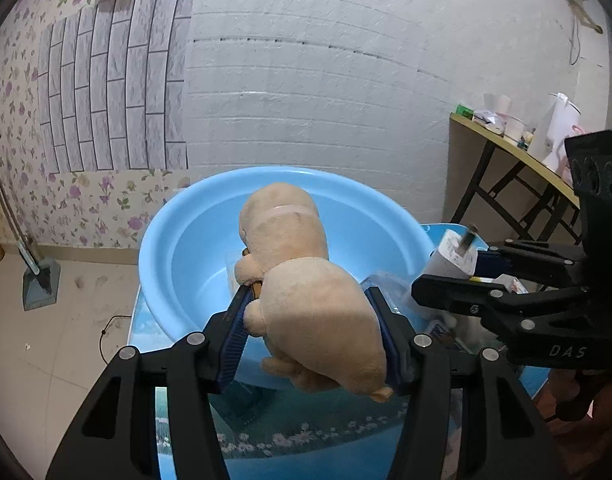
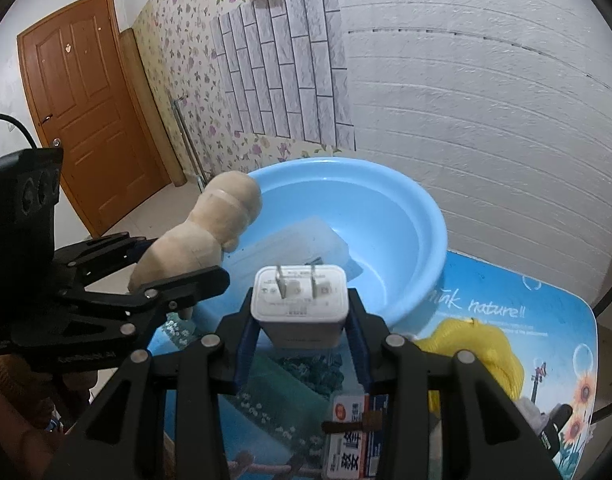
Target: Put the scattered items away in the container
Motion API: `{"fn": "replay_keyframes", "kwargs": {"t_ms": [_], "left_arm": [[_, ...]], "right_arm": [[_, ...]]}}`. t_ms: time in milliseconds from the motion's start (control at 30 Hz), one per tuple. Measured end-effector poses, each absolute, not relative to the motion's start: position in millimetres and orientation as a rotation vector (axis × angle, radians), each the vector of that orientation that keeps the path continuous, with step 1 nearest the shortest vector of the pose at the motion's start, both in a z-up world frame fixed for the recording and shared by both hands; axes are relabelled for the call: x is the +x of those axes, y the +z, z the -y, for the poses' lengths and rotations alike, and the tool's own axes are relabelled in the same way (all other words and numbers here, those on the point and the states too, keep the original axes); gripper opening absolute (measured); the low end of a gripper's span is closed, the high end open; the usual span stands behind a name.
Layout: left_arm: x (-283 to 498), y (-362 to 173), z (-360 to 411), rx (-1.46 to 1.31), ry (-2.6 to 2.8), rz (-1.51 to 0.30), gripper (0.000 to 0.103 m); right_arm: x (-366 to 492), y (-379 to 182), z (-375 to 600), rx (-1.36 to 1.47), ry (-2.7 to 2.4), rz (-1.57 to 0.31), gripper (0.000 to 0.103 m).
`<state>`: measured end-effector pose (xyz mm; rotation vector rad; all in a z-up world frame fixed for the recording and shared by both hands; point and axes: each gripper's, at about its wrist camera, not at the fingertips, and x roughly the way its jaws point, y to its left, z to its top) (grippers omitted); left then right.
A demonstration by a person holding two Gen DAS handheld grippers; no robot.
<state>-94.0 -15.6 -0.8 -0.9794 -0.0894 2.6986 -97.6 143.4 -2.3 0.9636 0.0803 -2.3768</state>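
Note:
A tan plush toy (image 1: 306, 292) is clamped between the blue pads of my left gripper (image 1: 309, 328), held over the near rim of the light blue basin (image 1: 174, 240). In the right wrist view the same plush toy (image 2: 202, 232) hangs at the basin's left edge. My right gripper (image 2: 300, 332) is shut on a white plug adapter (image 2: 300, 300), prongs pointing away, just short of the basin (image 2: 409, 216). That adapter (image 1: 453, 260) and right gripper (image 1: 449, 276) appear at the right of the left wrist view. A clear plastic box (image 2: 290, 248) lies inside the basin.
On the printed blue tabletop (image 2: 525, 320) lie a yellow cloth (image 2: 481, 348) and a small printed carton (image 2: 353, 432). A wooden door (image 2: 90, 120) stands at the left. A side table (image 1: 517, 152) with clutter stands at the right, and a dustpan (image 1: 40, 284) rests on the tiled floor.

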Motion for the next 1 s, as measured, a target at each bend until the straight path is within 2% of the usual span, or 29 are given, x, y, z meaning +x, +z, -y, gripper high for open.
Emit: {"fn": "replay_keyframes", "kwargs": {"t_ms": [333,400,433,567,1000], "left_arm": [[-105,-15,20,-0.999,2.679,0.084,0.056],[-107,-17,21,-1.004,2.68,0.083,0.063],[-108,-19,22,-1.01,2.688,0.082,0.072],[-108,-18,23,-1.007,2.692,0.087,0.078],[-96,-3,39,-0.95,2.747,0.137,0.082]], "right_arm": [[-116,-9,-143,0.994,-2.413,-0.094,0.038],[-119,-10,-142,0.99,-2.417,-0.101,0.038],[-121,-9,-140,0.987,-2.421,-0.109,0.038],[-125,-8,-138,0.987,-2.427,-0.106,0.038],[-109,5,-117,0.895,-2.366,-0.127,0.038]]}}
